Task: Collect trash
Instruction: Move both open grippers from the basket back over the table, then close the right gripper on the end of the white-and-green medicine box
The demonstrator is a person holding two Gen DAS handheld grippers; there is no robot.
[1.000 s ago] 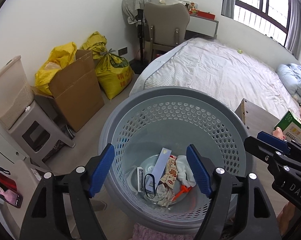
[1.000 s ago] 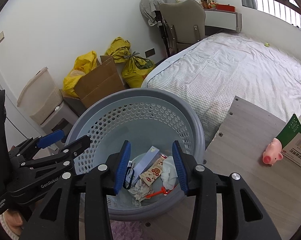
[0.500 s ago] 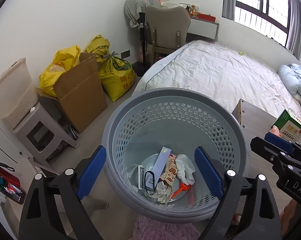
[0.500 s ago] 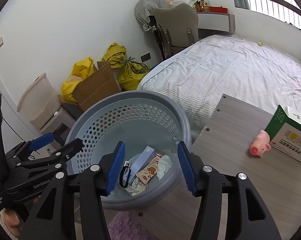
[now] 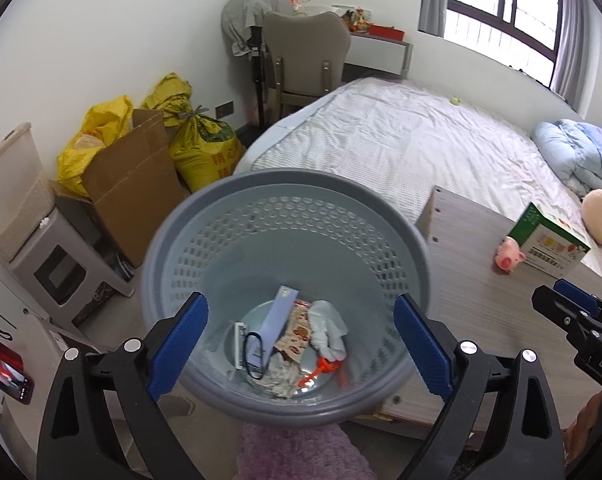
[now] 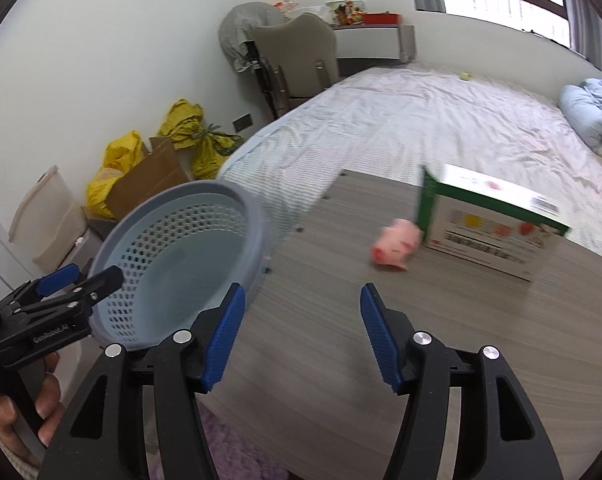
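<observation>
A grey perforated basket (image 5: pixel 285 184) stands on the floor beside a low wooden table (image 6: pixel 321 360). At its bottom lie wrappers (image 5: pixel 295 334), a white tissue (image 5: pixel 329 332) and a pale blue card (image 5: pixel 279 314). My left gripper (image 5: pixel 299 336) hovers above the basket, its jaws opening wide and nothing between them. My right gripper (image 6: pixel 301 312) is over the bare tabletop, its jaws also opening and empty. Ahead of it on the table are a pink pig toy (image 6: pixel 395 246) and a green-and-white box (image 6: pixel 493 224), blurred by motion.
A bed (image 5: pixel 401 140) lies behind the table, with a chair (image 5: pixel 305 60) and desk at the far wall. Yellow bags (image 5: pixel 197 144), a cardboard box (image 5: pixel 133 184) and a plastic stool (image 5: pixel 57 264) line the left wall. A purple rug (image 5: pixel 297 452) lies below the basket.
My right gripper swung right, from above the basket to over the table, and its jaws spread. My left gripper drew back slightly and its jaws widened.
</observation>
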